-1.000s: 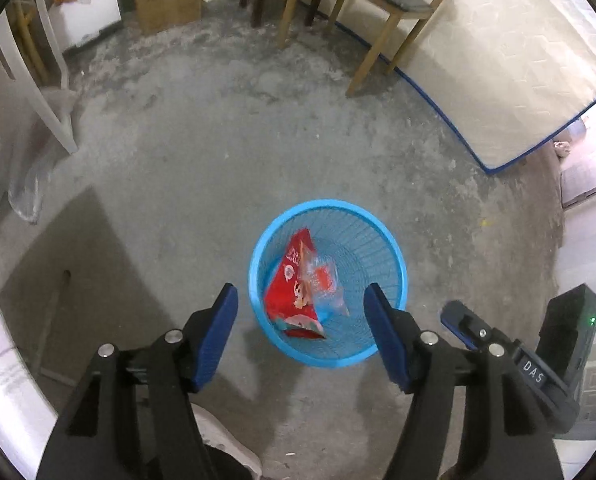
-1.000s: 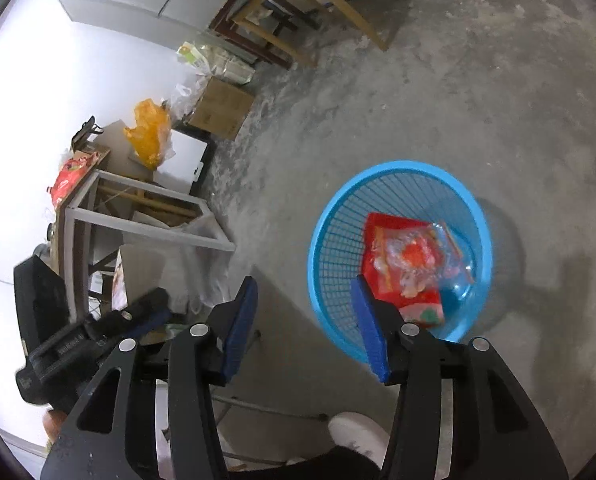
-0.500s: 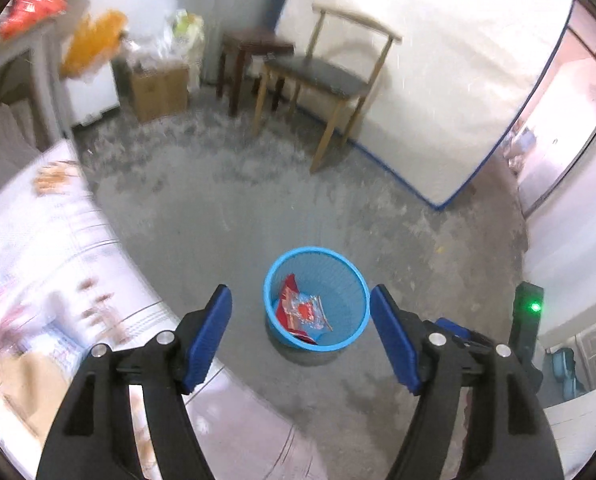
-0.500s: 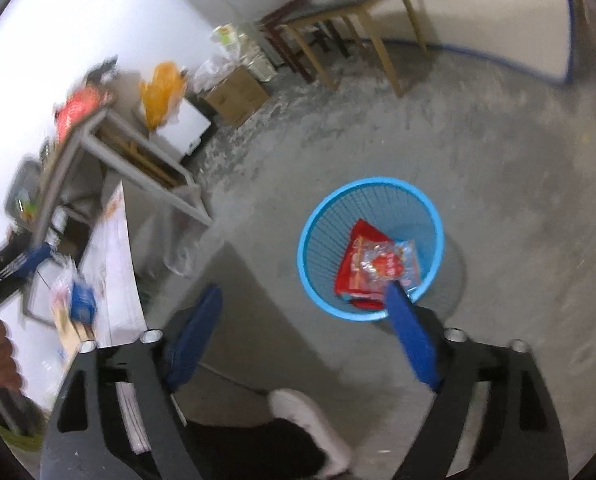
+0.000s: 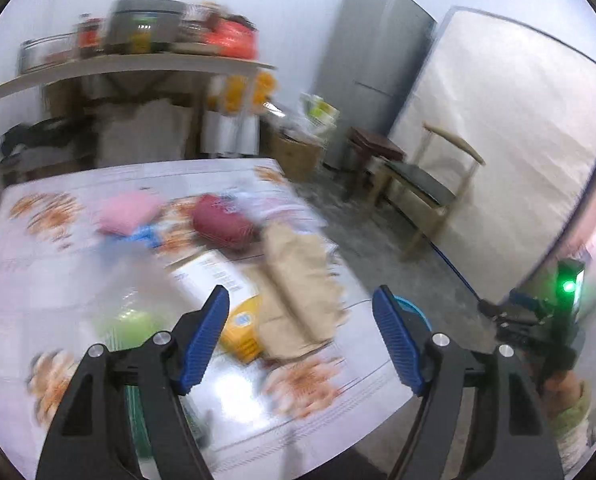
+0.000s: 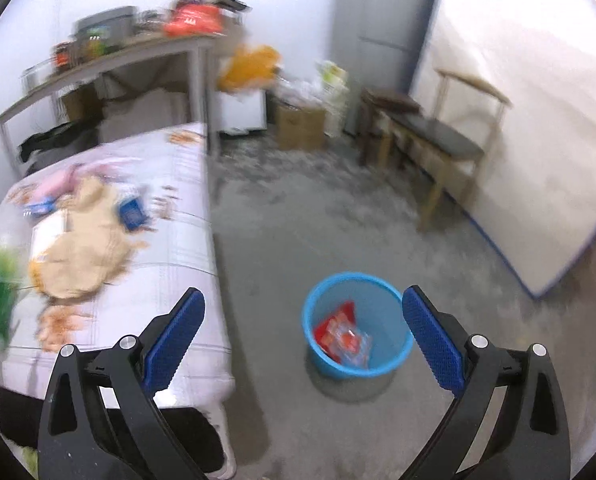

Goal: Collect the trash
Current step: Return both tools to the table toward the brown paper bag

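Left hand-held gripper (image 5: 301, 326) and right hand-held gripper (image 6: 303, 330) both gape wide, empty

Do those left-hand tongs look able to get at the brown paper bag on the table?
Probably yes. The left tongs hang open right over the brown paper bag, which lies on top of the table with nothing covering it, though the picture is blurred.

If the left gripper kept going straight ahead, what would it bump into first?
Probably the brown paper bag lying on the table. The left gripper is open and empty, and the bag sits right between its jaws in the left wrist view. The picture is blurry, so depth is uncertain.
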Demonstrator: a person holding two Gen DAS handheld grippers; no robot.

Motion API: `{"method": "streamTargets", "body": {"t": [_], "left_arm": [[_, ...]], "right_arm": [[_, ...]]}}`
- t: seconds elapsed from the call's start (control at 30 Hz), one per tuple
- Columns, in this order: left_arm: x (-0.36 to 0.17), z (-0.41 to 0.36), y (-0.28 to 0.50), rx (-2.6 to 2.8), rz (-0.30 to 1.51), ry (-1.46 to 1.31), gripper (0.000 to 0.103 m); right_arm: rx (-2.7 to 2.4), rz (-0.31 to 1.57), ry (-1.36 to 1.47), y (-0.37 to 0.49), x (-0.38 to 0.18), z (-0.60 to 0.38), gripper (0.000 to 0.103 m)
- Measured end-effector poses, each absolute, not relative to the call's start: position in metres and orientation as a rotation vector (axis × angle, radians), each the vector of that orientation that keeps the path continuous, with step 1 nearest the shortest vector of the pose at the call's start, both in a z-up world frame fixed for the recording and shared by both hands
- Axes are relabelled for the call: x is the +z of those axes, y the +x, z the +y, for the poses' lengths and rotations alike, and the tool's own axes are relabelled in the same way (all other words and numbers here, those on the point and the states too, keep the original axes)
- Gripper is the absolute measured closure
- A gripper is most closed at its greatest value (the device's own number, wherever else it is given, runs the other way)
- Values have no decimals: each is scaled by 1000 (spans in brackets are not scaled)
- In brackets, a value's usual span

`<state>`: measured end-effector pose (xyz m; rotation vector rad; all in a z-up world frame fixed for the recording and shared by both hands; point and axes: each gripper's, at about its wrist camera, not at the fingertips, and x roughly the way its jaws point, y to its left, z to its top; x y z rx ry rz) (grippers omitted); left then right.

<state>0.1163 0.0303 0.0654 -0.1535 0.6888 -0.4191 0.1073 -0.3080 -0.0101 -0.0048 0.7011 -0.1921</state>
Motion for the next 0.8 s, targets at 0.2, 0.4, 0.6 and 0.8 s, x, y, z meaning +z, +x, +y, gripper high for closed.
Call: {"method": "streamTargets", "body": {"t": [0.2, 0.4, 0.6, 0.8], "left_arm": [[46, 69, 84, -333, 623, -162, 31], [22, 71, 67, -353, 603, -130, 31], [1, 48, 59, -419, 613, -59, 31], [-7, 26, 55, -450, 572, 40, 32]], "right_arm": [[99, 608, 116, 108, 1, -274, 8], [247, 743, 232, 146, -23, -237, 8], [269, 869, 284, 203, -48, -206, 18], [256, 985, 266, 247, -77, -188, 46]]}}
